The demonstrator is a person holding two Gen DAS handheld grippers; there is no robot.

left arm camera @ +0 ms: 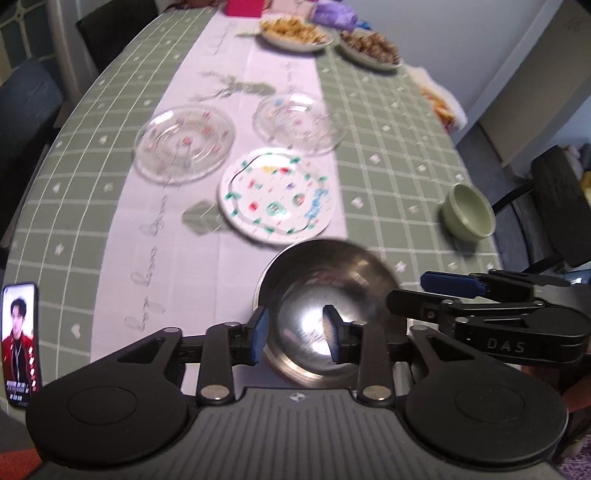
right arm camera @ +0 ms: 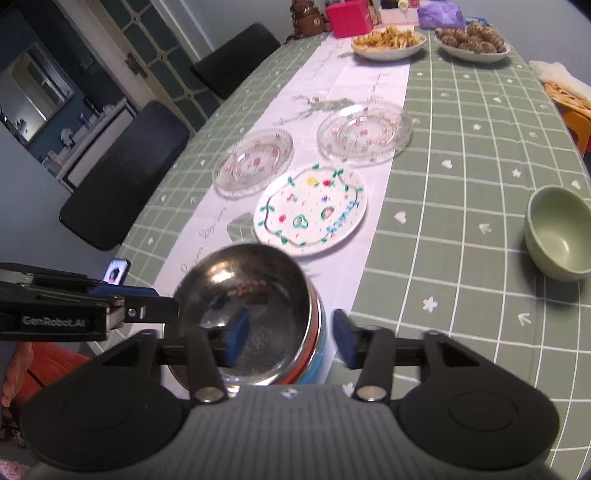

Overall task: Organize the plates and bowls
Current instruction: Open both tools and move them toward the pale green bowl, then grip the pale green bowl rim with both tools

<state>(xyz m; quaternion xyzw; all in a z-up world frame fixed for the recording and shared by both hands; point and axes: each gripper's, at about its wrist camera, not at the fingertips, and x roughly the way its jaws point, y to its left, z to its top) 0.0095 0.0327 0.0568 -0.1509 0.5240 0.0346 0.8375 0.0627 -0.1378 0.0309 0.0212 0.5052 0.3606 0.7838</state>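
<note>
A steel bowl point(left arm camera: 328, 295) point(right arm camera: 247, 295) sits on a stack of coloured bowls point(right arm camera: 314, 354) at the near table edge. My left gripper point(left arm camera: 295, 332) is open and straddles the bowl's left rim, one finger inside and one outside. My right gripper point(right arm camera: 290, 338) is open and straddles its right rim the same way. Beyond lie a white painted plate point(left arm camera: 277, 195) point(right arm camera: 310, 208) and two glass plates point(left arm camera: 184, 142) point(left arm camera: 299, 120) point(right arm camera: 255, 160) point(right arm camera: 364, 133). A green bowl point(left arm camera: 469, 210) point(right arm camera: 559, 232) stands to the right.
Two plates of food point(left arm camera: 295, 31) point(left arm camera: 369, 48) point(right arm camera: 388, 42) point(right arm camera: 472, 42) stand at the far end. A phone point(left arm camera: 20, 343) lies at the near left edge. Dark chairs point(right arm camera: 125, 177) line the left side, another point(left arm camera: 561, 199) is on the right.
</note>
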